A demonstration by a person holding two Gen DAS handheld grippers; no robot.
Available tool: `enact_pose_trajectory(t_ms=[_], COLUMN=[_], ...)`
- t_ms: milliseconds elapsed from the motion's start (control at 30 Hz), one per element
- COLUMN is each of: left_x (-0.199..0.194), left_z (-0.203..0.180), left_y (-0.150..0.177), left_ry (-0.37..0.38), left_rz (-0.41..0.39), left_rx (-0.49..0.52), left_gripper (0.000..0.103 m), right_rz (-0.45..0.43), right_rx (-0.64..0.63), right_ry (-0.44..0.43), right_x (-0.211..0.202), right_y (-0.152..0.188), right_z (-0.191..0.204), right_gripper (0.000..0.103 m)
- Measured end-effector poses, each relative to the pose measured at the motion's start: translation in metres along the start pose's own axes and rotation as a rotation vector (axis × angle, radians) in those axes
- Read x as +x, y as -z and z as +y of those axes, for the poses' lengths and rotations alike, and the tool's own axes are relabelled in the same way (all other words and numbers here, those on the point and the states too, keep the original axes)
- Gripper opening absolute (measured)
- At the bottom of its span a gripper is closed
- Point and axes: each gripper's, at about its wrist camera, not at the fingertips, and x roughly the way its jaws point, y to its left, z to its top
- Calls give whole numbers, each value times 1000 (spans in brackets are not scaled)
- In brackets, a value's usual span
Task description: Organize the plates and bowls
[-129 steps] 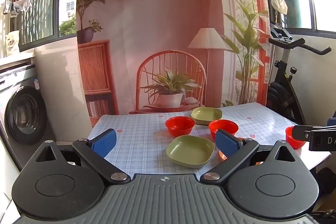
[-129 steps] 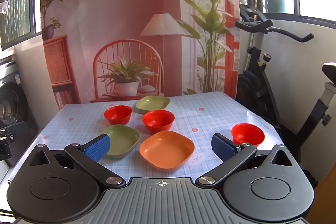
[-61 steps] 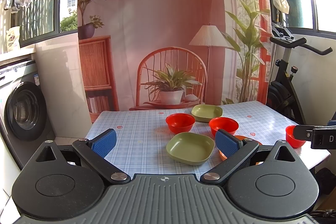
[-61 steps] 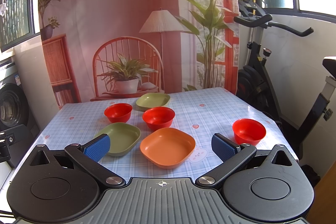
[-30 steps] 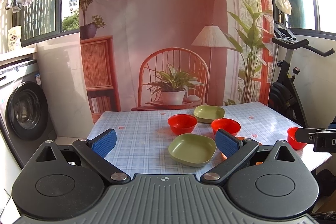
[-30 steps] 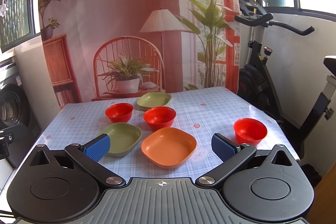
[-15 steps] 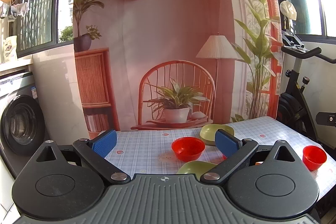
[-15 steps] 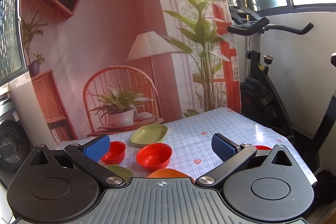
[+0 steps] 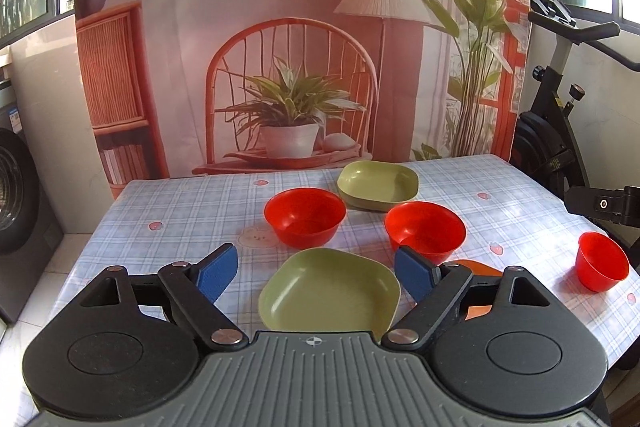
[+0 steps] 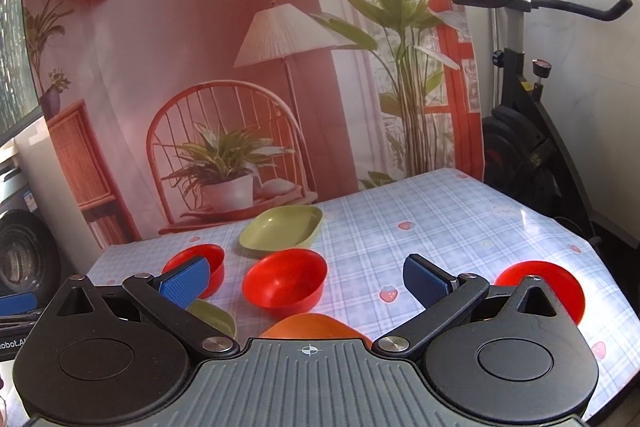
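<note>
Approach step: the left hand-held gripper (image 9: 316,269), jaws closing with nothing between them, nears the near green plate (image 9: 330,291); the right hand-held gripper (image 10: 306,281) gapes wide, empty. Next, pinch that plate's rim.

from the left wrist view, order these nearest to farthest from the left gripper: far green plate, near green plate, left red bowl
1. near green plate, just under the closing, empty left gripper
2. left red bowl, beyond it, slightly left
3. far green plate, by the table's back edge
</note>
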Motion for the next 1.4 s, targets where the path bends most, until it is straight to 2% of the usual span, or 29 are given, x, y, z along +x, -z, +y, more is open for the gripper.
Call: enact_pose_trajectory(t_ms=[33, 133, 333, 467, 533, 667, 733, 833, 1000, 1200, 1300, 1400], left_x=[7, 26, 36, 48, 58, 77, 86, 101, 118, 130, 136, 139], left_z=[-2, -7, -13, -19, -28, -46, -52, -58, -66, -74, -72, -71], left_y=[1, -6, -33, -33, -26, -2, 9, 25, 39, 48, 52, 54], left_ry=[7, 20, -1, 28, 48, 111, 146, 201, 188, 190, 210, 227], left_rz=[13, 42, -35, -17, 22, 131, 184, 267, 319, 361, 385, 387], left_rx=[-2, 19, -11, -42, -23, 14, 8, -14, 20, 24, -18, -38], left_gripper=[85, 79, 78, 77, 69, 61, 52, 48, 39, 31, 29, 21], right_rz=[17, 47, 46, 63, 80, 108, 130, 170, 232, 264, 272, 285], right_rx=[-16, -82, -96, -134, -142, -155, -162, -147, -99, -50, -44, -24], right_ry=[-13, 42, 46, 80, 73, 89, 102, 100, 89, 86, 90, 82], right_x=[5, 21, 41, 55, 63, 74, 81, 88, 95, 103, 106, 108], right_y=[2, 4, 0, 5, 8, 23, 32, 45, 65, 76, 78, 81], right_z=[-1, 2, -11, -18, -22, -27, -28, -34, -44, -55, -57, -60], right_gripper=[103, 103, 101, 97, 93, 74, 68, 59, 41, 34, 31, 24])
